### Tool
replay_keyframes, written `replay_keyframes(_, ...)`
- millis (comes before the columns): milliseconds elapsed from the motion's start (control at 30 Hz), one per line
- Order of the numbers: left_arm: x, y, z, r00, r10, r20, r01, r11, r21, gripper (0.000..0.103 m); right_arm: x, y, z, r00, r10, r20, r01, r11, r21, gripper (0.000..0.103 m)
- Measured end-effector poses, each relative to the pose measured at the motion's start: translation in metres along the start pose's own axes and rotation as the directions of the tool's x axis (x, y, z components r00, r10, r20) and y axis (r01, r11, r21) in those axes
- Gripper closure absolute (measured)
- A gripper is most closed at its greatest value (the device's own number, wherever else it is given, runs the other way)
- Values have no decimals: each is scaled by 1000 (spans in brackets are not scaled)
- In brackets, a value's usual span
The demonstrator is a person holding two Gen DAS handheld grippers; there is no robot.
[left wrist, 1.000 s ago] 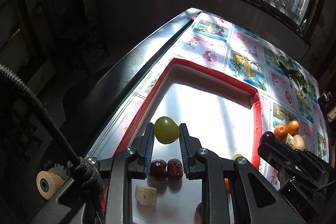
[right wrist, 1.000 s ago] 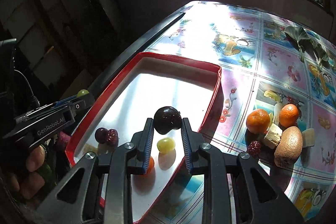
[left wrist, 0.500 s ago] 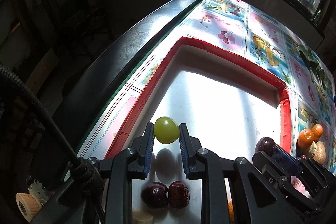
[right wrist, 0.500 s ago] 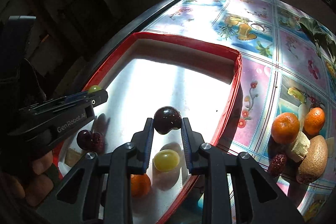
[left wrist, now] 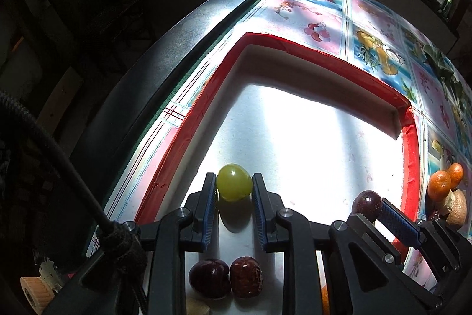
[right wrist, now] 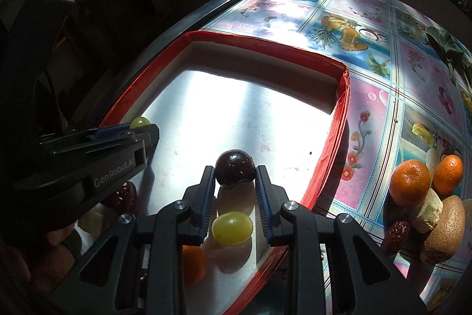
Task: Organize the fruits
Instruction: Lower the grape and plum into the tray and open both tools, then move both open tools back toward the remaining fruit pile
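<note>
We hold two fruits low over the white floor of the red-rimmed tray; the left gripper is clamped on a round green grape, and the right gripper, its jaws just starting to part, has a dark glossy cherry between its pads (release looks under way); we judge this the placing step. Next, both claws need to let go fully and lift clear; two oranges wait outside the tray.
</note>
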State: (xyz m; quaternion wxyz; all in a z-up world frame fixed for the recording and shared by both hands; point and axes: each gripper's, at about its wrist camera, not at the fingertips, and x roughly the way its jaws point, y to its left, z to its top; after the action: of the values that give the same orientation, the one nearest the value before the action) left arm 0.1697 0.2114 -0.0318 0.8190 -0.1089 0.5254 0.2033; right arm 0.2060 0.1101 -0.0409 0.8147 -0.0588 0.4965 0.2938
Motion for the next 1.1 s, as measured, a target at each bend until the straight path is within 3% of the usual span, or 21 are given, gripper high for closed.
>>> replay_keyframes(167, -6, 2, -4, 1000, -8, -5, 8, 1000, -3, 76, -11, 3, -6, 1000, -8, 17, 8, 1000, -17, 62)
replay_keyframes(367, -25, 9, -16, 999, -44, 17, 45, 998, -42, 74, -37, -3, -16, 998, 2, 58, -2, 1000, 10, 61)
replay_keyframes(567, -61, 3, -36, 994, -26, 107, 32, 998, -58, 59, -80, -21, -42, 991, 19, 131, -32, 995, 95, 49)
replay_keyframes(667, -73, -11, -46, 991, -25, 132, 30, 999, -32, 52, -95, -27, -58, 989, 5, 147, -21, 994, 111, 49)
replay_keyframes(1100, -101, -55, -82, 981, -35, 191, 21, 997, 75, 48, -133, -56, -108, 983, -17, 185, -18, 982, 187, 48)
